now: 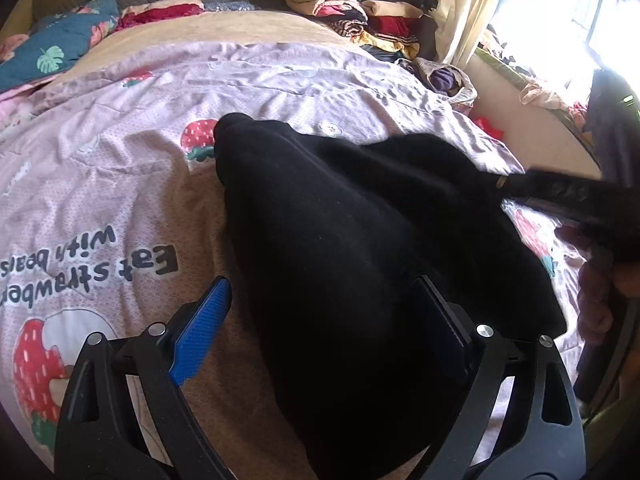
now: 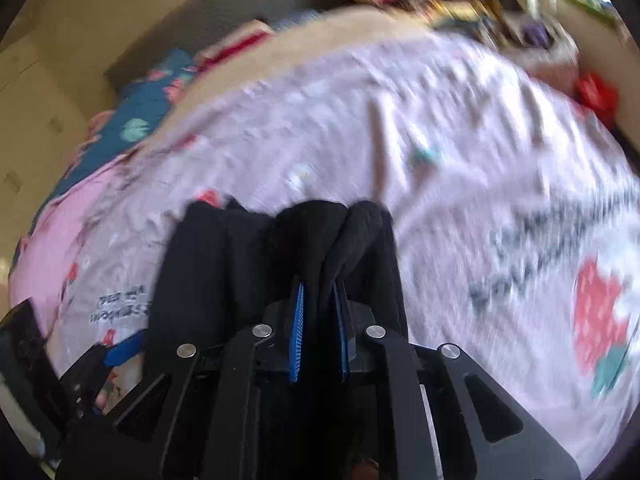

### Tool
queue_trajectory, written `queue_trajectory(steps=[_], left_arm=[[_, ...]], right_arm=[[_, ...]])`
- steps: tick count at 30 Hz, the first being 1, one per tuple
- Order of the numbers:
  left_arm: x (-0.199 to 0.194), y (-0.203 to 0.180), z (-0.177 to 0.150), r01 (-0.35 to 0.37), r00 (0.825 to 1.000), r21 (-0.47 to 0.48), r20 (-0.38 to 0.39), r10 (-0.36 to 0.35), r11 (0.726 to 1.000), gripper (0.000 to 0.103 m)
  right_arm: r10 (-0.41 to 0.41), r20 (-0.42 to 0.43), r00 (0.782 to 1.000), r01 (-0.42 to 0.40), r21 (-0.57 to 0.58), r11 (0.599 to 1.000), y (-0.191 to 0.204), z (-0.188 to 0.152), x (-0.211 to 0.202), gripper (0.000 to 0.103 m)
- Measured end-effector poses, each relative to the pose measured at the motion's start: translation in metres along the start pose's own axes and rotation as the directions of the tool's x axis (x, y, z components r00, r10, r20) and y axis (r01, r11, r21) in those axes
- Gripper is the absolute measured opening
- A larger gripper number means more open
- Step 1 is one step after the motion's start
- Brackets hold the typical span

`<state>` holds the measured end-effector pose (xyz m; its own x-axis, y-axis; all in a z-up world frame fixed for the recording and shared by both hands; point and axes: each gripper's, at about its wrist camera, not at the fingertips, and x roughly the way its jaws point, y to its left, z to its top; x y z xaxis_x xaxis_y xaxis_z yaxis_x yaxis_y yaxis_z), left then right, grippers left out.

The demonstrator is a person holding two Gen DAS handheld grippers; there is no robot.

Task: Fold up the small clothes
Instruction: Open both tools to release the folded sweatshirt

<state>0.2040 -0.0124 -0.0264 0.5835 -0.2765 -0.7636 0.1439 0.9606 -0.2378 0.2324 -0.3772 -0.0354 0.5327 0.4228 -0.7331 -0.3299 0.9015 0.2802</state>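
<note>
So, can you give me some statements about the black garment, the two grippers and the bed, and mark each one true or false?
1. The right gripper is closed on a bunched part of the black garment. True.
2. The left gripper is clamped tight on the garment. False: its jaws stand wide open, with the cloth lying between them.
3. The garment lies on a pink bedcover printed with strawberries. True.
4. The garment is white. False: it is black.
5. A pile of clothes sits at the far end of the bed. True.
</note>
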Motion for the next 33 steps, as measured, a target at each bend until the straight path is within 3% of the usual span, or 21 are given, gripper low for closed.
queue_trajectory(steps=[5,12,15,17,22,29,33], left_arm=[[0.004,-0.009,-0.004,0.026,0.999,0.012,-0.019,-0.026,1.0,0.084],[0.005,-0.013,-0.006,0.017,0.999,0.025,-0.029,-0.016,1.0,0.084],[0.004,-0.013,-0.006,0.013,1.0,0.028,-0.029,-0.012,1.0,0.084],[0.004,-0.013,-0.007,0.011,1.0,0.028,-0.029,-0.01,1.0,0.084],[0.001,-0.011,-0.008,0.008,1.0,0.024,-0.028,-0.008,1.0,0.085],[-0.005,-0.008,-0.011,0.005,1.0,0.026,-0.027,-0.005,1.0,0.085],[-0.007,-0.007,-0.014,0.004,1.0,0.022,-0.031,-0.004,1.0,0.085]], right_arm=[[-0.064,-0.009,0.998,0.063,-0.021,0.998,-0.018,-0.001,0.013,0.012],[-0.09,-0.022,0.996,0.09,0.011,0.996,-0.033,-0.022,0.031,0.015],[-0.119,-0.012,0.993,0.119,-0.002,0.993,-0.031,-0.025,0.03,0.02],[-0.139,-0.004,0.99,0.139,0.004,0.99,-0.031,-0.027,0.024,0.033],[-0.151,0.03,0.988,0.151,0.012,0.988,-0.03,-0.036,0.001,0.04],[-0.096,0.082,0.992,0.091,0.062,0.994,-0.03,-0.058,-0.038,0.059],[-0.044,0.067,0.997,0.037,0.101,0.994,-0.03,-0.073,-0.049,0.06]])
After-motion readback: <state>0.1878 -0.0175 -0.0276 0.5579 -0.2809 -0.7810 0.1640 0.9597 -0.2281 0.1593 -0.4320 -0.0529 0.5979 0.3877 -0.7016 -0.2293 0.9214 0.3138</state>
